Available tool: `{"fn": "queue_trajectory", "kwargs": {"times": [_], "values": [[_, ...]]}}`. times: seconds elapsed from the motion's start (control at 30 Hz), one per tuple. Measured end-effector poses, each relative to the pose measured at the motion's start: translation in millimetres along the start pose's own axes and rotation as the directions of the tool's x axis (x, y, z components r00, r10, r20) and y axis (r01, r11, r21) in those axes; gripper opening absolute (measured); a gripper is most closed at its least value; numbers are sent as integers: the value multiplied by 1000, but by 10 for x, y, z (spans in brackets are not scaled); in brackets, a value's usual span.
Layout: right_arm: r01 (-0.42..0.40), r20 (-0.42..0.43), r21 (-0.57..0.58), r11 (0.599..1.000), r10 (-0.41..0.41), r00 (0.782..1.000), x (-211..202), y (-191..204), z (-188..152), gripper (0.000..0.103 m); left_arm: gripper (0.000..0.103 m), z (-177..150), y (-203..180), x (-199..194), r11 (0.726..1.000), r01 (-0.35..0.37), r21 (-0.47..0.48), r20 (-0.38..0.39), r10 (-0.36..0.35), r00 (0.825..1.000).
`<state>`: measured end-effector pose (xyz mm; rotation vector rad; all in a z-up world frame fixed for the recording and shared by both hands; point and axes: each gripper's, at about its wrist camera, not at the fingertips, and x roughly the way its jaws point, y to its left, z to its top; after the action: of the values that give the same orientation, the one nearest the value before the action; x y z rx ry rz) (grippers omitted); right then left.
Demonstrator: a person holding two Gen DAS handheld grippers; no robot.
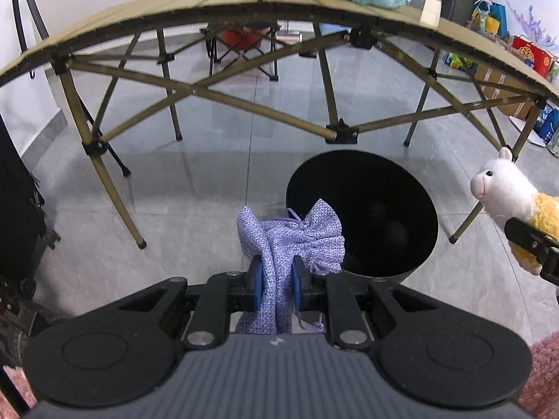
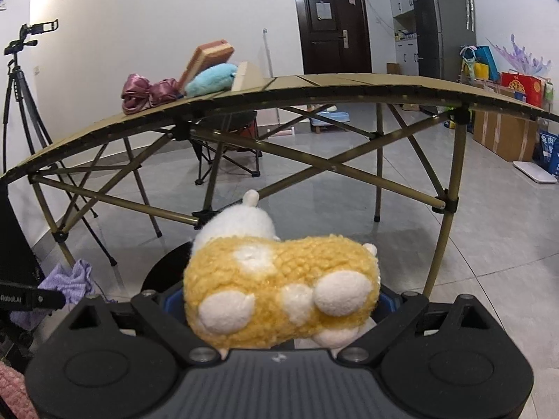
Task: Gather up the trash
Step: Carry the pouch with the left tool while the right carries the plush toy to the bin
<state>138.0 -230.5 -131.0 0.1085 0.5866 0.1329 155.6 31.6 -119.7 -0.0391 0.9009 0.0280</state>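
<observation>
Left gripper (image 1: pixel 277 284) fingers clamped on a purple drawstring pouch (image 1: pixel 290 237), lower centre of frame, just left of the black bin (image 1: pixel 363 209) on the floor. Right gripper (image 2: pixel 279 309) fingers gripped a yellow-and-white plush alpaca (image 2: pixel 279 286) at lower centre. Folding desk (image 1: pixel 139 24) arched across the top.

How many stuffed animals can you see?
2. A yellow and white alpaca plush is held in the right gripper near the black bin. A blue plush lies on the folding table. Others may be hidden.
</observation>
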Motion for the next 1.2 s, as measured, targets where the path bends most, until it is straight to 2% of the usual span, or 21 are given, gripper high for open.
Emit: {"fn": "queue_trajectory", "kwargs": {"times": [0.23, 0.63, 0.9, 1.2], "values": [[38, -23, 34, 999, -37, 999, 136, -126, 3, 96, 17, 60, -22, 154, 1000, -8, -12, -53, 8, 999], [89, -63, 96, 991, -83, 995, 360, -380, -24, 96, 16, 265, -71, 329, 999, -10, -53, -93, 5, 996], [105, -83, 115, 988, -95, 992, 458, -501, -54, 96, 16, 426, -164, 401, 997, 7, -75, -94, -14, 995], [117, -91, 142, 983, -104, 990, 521, -621, -70, 96, 16, 628, -444, 452, 996, 51, -70, -82, -56, 995]]}}
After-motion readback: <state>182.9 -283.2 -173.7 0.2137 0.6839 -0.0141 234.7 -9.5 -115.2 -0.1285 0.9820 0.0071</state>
